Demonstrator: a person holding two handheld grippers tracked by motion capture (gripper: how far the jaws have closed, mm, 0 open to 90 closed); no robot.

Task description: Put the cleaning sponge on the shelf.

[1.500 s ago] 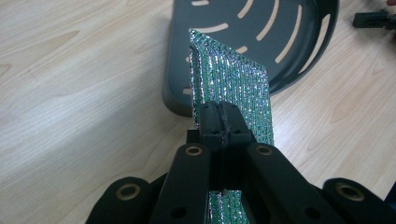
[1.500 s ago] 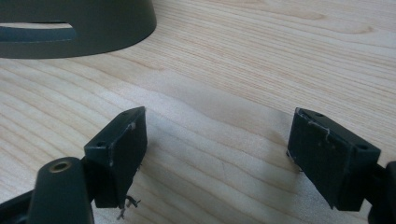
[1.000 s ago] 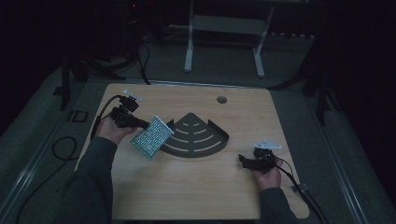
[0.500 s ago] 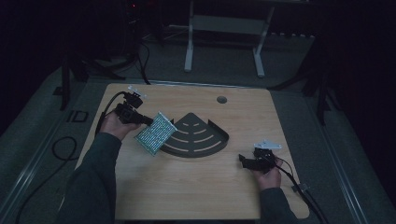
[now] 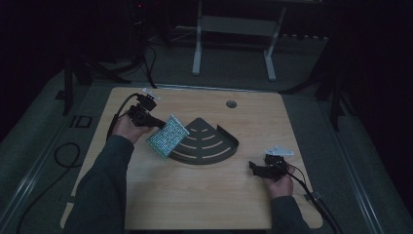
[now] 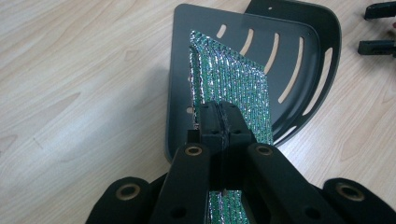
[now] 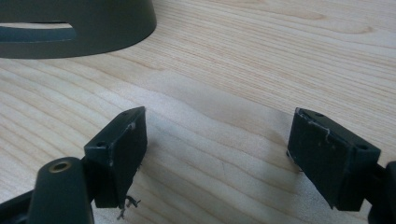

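A dark quarter-round metal shelf (image 5: 209,146) with curved slots lies mid-table, also in the left gripper view (image 6: 299,56). My left gripper (image 5: 157,124) is shut on a glittery green scouring pad (image 5: 167,136), holding it tilted over the shelf's left edge. In the left gripper view the pad (image 6: 233,79) hangs over the shelf's slotted floor, pinched by the closed left gripper (image 6: 219,109). My right gripper (image 5: 253,167) rests low at the table's right, open. In the right gripper view the right gripper (image 7: 215,149) has bare wood between its jaws, with the shelf's curved wall (image 7: 93,32) ahead at top left.
The wooden table (image 5: 204,204) has a round cable hole (image 5: 231,104) at the back. Cables trail from both grippers. A metal stand's legs (image 5: 234,44) rise on the floor beyond the table. The other gripper's jaws (image 6: 378,28) show at the top right of the left gripper view.
My left gripper has carried the green pad to the right and slightly back, toward the shelf. The right gripper has stayed in place.
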